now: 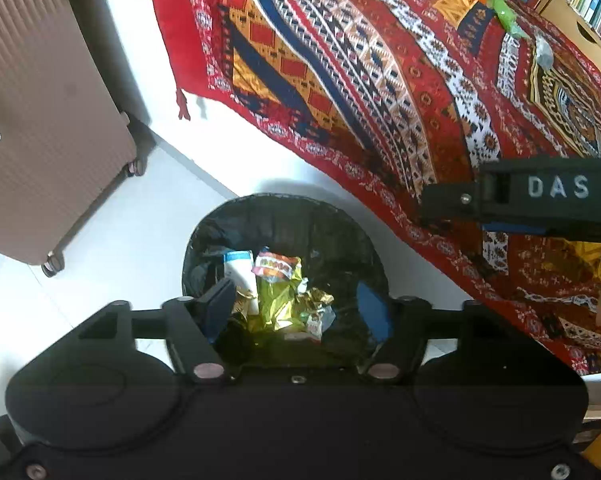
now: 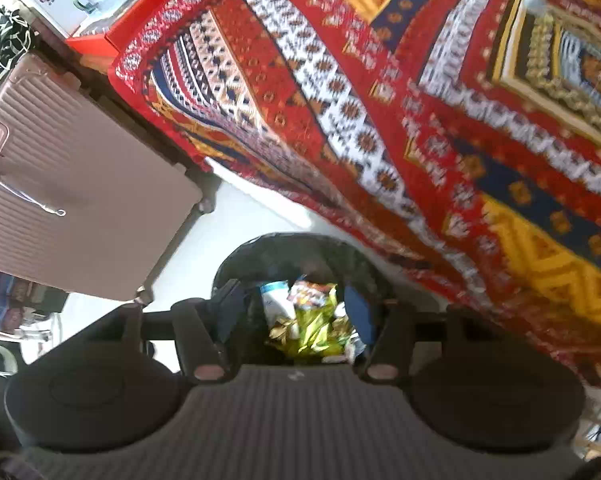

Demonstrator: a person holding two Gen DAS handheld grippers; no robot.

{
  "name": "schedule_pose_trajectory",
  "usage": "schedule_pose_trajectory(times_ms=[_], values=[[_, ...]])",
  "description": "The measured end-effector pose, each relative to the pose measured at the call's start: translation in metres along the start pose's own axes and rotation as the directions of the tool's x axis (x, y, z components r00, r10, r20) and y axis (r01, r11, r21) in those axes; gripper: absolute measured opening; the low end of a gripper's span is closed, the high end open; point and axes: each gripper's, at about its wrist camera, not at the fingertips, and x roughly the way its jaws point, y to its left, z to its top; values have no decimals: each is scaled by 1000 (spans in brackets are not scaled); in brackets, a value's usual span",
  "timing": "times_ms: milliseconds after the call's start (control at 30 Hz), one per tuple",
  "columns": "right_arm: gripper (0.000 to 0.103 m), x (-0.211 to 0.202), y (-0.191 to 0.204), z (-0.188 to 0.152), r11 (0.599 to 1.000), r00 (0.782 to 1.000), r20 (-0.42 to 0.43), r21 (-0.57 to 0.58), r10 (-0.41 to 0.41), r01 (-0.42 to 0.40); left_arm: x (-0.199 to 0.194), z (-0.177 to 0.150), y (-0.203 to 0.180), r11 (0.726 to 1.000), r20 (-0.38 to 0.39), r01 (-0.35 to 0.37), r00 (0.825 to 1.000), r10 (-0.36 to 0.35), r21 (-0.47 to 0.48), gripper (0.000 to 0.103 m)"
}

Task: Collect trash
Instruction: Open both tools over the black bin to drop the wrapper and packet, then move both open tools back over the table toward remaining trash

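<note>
Left wrist view: looking steeply down on a round bin [image 1: 286, 264] lined with crinkled black plastic, standing on pale glossy floor [image 1: 112, 248]. Inside, a heap of trash [image 1: 278, 292]: shiny yellow-gold foil wrapper, a white-and-blue packet, a small pack printed in pink and orange, print too small to read. Left gripper [image 1: 296, 312] poised over the bin mouth, blue-padded fingers [image 1: 370, 312] spread wide, nothing between them. At right, the black body of the right gripper [image 1: 540, 196], stamped "DAS" in white letters. Behind, a woven red cloth [image 1: 380, 80] with geometric bands of blue, white and gold, draped to the floor. Ribbed taupe suitcase [image 1: 40, 120] on wheels at left. Green wrapper [image 1: 500, 4] lying far off on the cloth.

Right wrist view: same black-lined bin [image 2: 300, 252], same foil and packets [image 2: 308, 320] in it. Right gripper [image 2: 296, 312] above the rim, jaws well apart and empty. Cloth [image 2: 420, 140] blurred here. Ribbed suitcase [image 2: 80, 184] at left.
</note>
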Motion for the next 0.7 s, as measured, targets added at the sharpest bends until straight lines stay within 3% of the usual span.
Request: schedule_pose_trajectory(times_ms=[67,433,700], values=[[74,-11,-1,0,1000,999,31,-17,-20,21,-7,3,-2,1000,21,-6,1000,6,4,80],[80,-73,-19,24,999,980,192,31,-48,42,-52,47,-25,995,171,-25,985,8,94,82],[80,-118,-45,66,992,948,301,98,-107,81,-86,100,-50,997,339,44,939,-65,70,82]])
